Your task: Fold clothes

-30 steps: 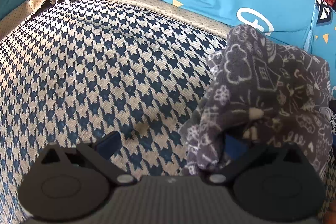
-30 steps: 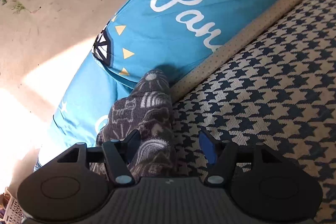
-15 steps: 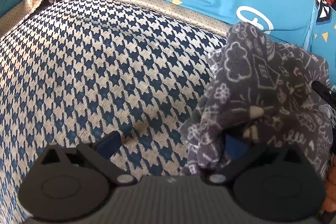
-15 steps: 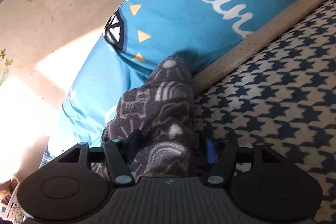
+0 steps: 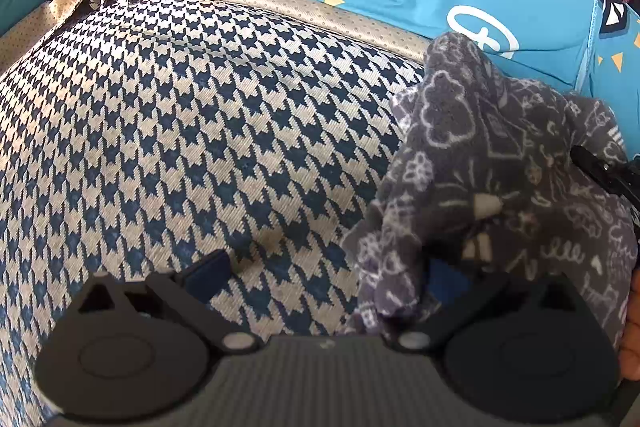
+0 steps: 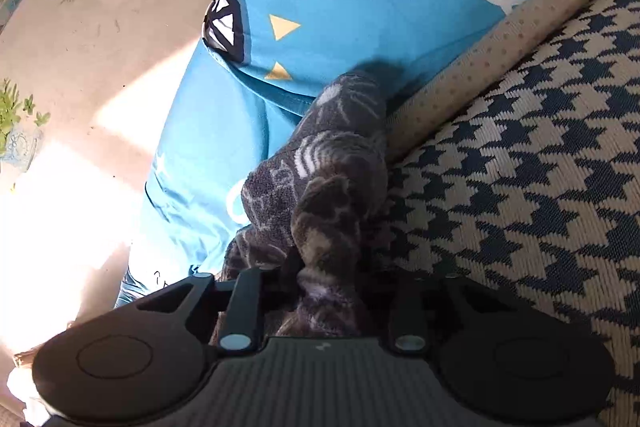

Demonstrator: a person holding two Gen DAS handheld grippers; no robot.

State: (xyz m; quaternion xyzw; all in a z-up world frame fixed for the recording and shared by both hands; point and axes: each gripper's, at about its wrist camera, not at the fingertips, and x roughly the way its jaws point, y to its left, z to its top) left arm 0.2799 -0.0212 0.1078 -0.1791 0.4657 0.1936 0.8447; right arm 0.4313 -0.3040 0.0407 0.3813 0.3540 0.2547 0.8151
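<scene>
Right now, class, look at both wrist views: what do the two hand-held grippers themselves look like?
Each hand-held gripper is matte black plastic: a ribbed grey-black centre panel flanked by two round housings with embossed circles. Angled black link arms pivot on pale silver rivets. On the left hand-held gripper the fingers carry dark blue pads. The right hand-held gripper has the same build; its pads are hidden. No cables or sleeves show.

The right gripper (image 6: 326,287) is closing its jaws, with a bunched fold of the grey patterned cloth (image 6: 328,195) between them. The left gripper (image 5: 320,279) is holding its jaws spread wide, one finger (image 5: 444,281) pushing into that cloth.
</scene>
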